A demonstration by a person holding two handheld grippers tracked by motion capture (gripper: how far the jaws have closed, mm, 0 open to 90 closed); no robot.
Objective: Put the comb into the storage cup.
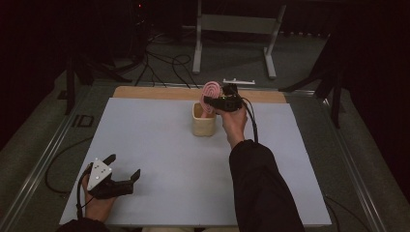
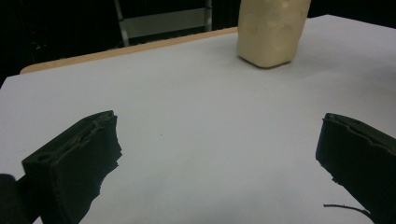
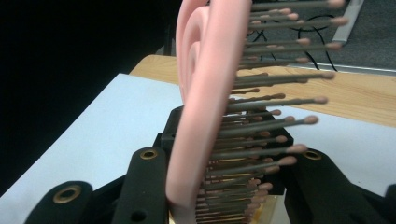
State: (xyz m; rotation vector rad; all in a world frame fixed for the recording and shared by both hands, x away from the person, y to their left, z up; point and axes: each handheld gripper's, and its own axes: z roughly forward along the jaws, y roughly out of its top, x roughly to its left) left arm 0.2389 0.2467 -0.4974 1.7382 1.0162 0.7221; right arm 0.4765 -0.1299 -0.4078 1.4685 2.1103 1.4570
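High view: right gripper (image 1: 216,102) clamped on pink oval bristle hairbrush (image 1: 211,92), held upright, handle down over cream squarish holder (image 1: 203,124) on bench.

Left gripper view: jaws wide open, idle, holder far ahead.

Right gripper view: brush pinched, long axis straight up.

A dim lab or recording studio, apparently: black drapes, cables (image 1: 162,65) snaking over grey floor, a metal stand (image 1: 237,29) beyond the white-topped counter's (image 1: 159,145) far edge.
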